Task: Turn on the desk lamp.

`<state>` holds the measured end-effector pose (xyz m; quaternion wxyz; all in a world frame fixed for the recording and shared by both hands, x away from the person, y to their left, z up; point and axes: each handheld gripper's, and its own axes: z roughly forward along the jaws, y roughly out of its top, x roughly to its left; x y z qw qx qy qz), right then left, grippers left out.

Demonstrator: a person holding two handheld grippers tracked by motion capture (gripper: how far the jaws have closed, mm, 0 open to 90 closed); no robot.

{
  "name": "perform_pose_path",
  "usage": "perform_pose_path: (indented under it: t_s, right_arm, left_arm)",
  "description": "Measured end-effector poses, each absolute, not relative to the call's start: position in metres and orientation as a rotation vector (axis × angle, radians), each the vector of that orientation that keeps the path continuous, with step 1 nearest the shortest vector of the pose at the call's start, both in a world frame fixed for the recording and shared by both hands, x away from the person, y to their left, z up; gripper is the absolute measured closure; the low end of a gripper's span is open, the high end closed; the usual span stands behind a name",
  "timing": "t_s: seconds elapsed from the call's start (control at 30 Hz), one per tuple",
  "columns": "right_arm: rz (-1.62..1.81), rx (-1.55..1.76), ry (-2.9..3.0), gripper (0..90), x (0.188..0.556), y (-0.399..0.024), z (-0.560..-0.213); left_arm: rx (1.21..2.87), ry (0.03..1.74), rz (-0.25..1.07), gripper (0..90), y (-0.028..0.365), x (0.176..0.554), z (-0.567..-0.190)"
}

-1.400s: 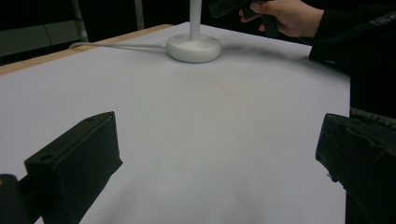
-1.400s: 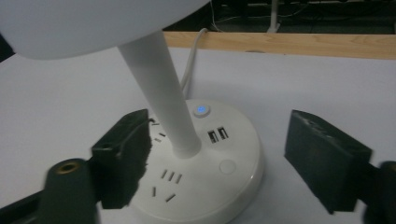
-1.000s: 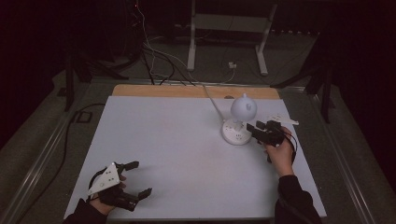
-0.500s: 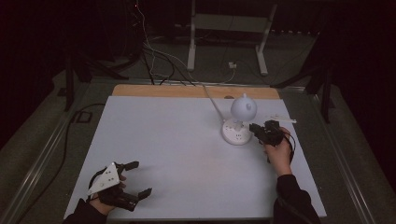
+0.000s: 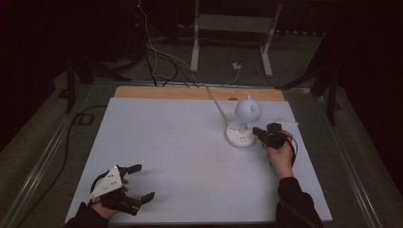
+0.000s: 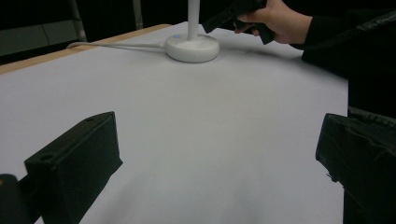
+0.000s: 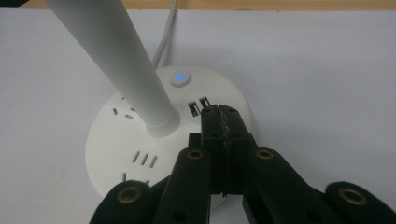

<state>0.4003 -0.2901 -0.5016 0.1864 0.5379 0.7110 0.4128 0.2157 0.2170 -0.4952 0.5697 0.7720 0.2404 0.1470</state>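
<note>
Standing right of centre on the white table (image 5: 180,142) in the high view, a desk lamp (image 5: 243,124) is met by the right gripper (image 5: 264,135). From the left gripper view, the left gripper's (image 6: 210,158) jaws are spread, empty. In the right gripper view, jaws are clenched empty over the round base (image 7: 140,154), near its blue-lit button (image 7: 181,77); rigid, smooth plastic, likely top-heavy, is best gripped at the stem (image 7: 112,60).

lamp (image 5: 243,124) — white desk lamp I'm working on, upright | round head on a slim stem (image 7: 122,70) | flat disc base (image 7: 116,158) carrying socket slots, two USB ports and a button lit blue (image 7: 180,77) | white cord runs off the base toward the table's far edge | stands right of centre on the white tabletop
</note>
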Motion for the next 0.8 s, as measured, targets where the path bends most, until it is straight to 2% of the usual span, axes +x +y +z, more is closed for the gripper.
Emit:
perform_pose_path:
  t_s: [0.8]
  right_arm:
    - [1.142,1.449,2.026,90.0,0.4015,-0.2828,-0.5077]
  left_arm:
    - [1.813,0.565,0.346,0.4,0.2172,0.2157,-0.4951]
